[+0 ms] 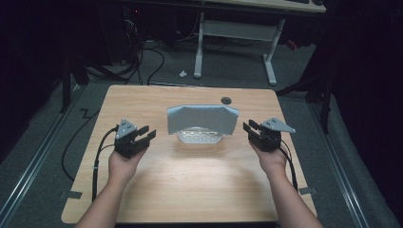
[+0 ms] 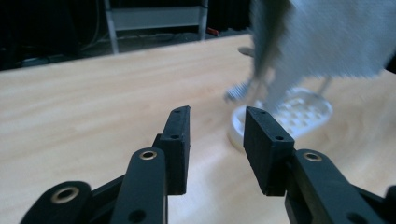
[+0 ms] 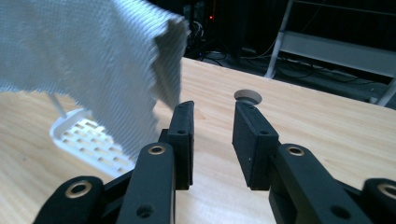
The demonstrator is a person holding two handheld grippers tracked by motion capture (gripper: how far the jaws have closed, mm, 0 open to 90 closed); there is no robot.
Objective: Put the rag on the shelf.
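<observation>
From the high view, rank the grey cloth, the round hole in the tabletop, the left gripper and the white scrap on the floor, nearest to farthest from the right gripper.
1. grey cloth, just left of the right gripper, draped over the white rack.
2. round hole, beyond it toward the table's far edge.
3. left gripper, across the table past the cloth.
4. white scrap, on the floor beyond the table.

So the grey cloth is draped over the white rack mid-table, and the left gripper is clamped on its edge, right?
Not quite. The grey cloth is draped over the white rack, but the left gripper holds nothing: the left gripper view shows its jaws apart with bare table between them, short of the cloth.
</observation>
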